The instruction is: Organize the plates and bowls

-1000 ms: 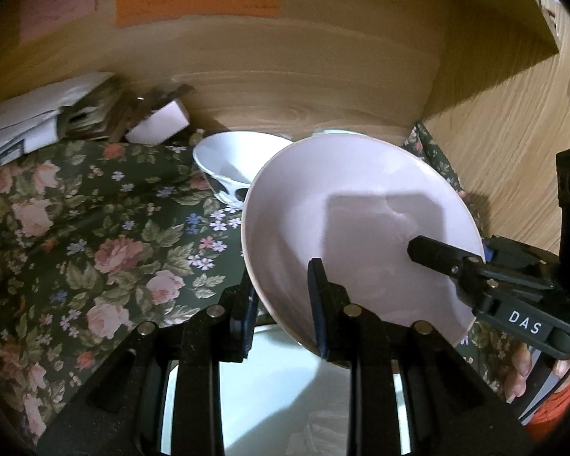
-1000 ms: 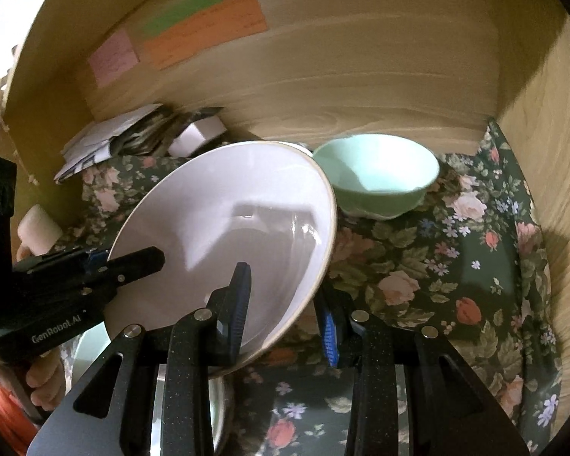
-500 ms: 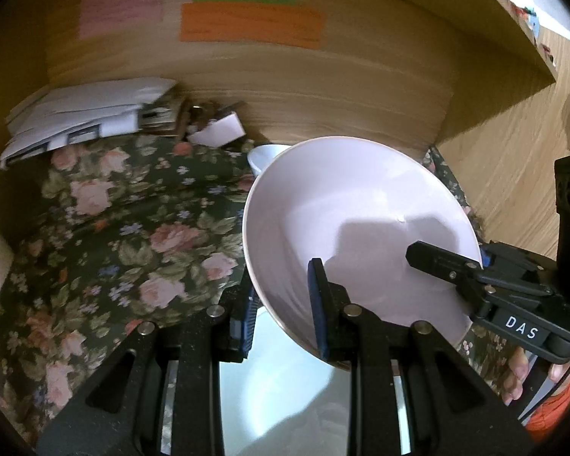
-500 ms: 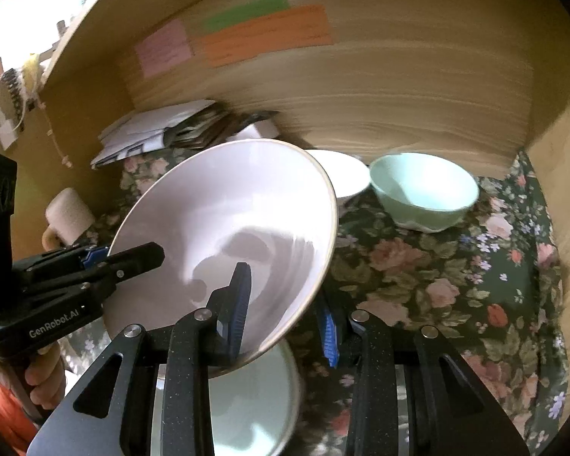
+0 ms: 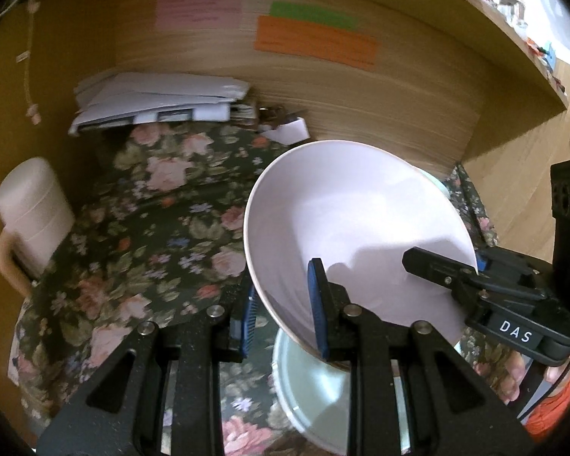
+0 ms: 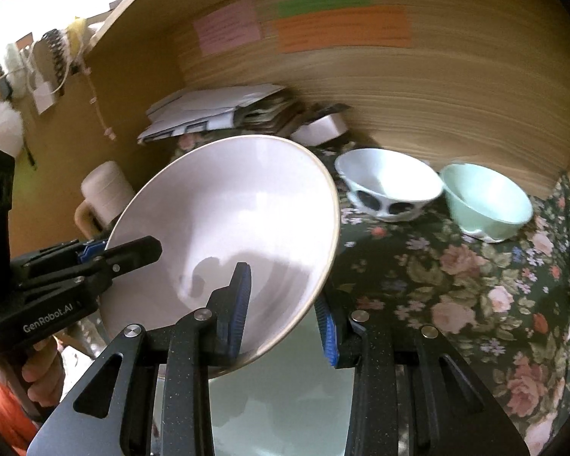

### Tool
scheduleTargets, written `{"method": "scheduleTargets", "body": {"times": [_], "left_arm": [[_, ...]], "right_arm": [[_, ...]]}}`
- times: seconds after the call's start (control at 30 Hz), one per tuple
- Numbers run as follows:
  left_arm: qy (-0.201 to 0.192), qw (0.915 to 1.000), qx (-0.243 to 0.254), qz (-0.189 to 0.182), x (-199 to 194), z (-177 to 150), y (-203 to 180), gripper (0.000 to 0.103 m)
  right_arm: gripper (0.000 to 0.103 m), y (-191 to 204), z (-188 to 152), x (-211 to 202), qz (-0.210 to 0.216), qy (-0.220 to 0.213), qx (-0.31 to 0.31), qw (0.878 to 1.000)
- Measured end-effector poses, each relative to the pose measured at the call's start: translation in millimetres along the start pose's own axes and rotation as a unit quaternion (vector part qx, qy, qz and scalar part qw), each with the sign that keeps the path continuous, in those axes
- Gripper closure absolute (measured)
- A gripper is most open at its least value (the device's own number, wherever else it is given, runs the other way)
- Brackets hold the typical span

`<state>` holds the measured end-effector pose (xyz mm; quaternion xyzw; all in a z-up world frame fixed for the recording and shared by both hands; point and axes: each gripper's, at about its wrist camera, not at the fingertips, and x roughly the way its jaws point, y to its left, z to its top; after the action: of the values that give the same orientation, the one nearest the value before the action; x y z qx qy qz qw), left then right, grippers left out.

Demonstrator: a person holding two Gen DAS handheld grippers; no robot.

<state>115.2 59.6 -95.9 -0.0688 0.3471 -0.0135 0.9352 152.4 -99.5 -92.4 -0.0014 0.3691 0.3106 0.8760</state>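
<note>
A large pale pink plate is held tilted above the flowered cloth, gripped from both sides. My left gripper is shut on its near left rim. My right gripper is shut on its other rim; it shows in the left wrist view, and the left gripper shows in the right wrist view. The plate hangs over a pale green plate that lies on the cloth below. A white bowl with dark spots and a mint green bowl stand at the back right.
The flowered cloth covers a wooden shelf bay with a back wall and side walls. A stack of papers and a small white box lie at the back left. A pale mug stands at the left edge.
Both grippers have drawn back and up with the pink plate, away from the back wall. The papers, mug and two bowls now show more fully.
</note>
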Motion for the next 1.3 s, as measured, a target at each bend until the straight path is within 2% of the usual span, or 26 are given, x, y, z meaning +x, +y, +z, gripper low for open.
{"method": "scheduleTargets", "body": {"times": [0.67,1.3], "left_arm": [[-0.004,0.9977,-0.055,0.039,-26.8,-42.1,76.2,0.078],[0.026,0.9942,-0.093,0.047,-9.6,-70.2,130.8,0.078]], "right_arm": [[0.073,70.9,-5.2,39.3,0.035,0.044,-0.054,0.997],[0.073,107.4,-12.6,89.8,0.026,0.109,-0.089,0.99]]}}
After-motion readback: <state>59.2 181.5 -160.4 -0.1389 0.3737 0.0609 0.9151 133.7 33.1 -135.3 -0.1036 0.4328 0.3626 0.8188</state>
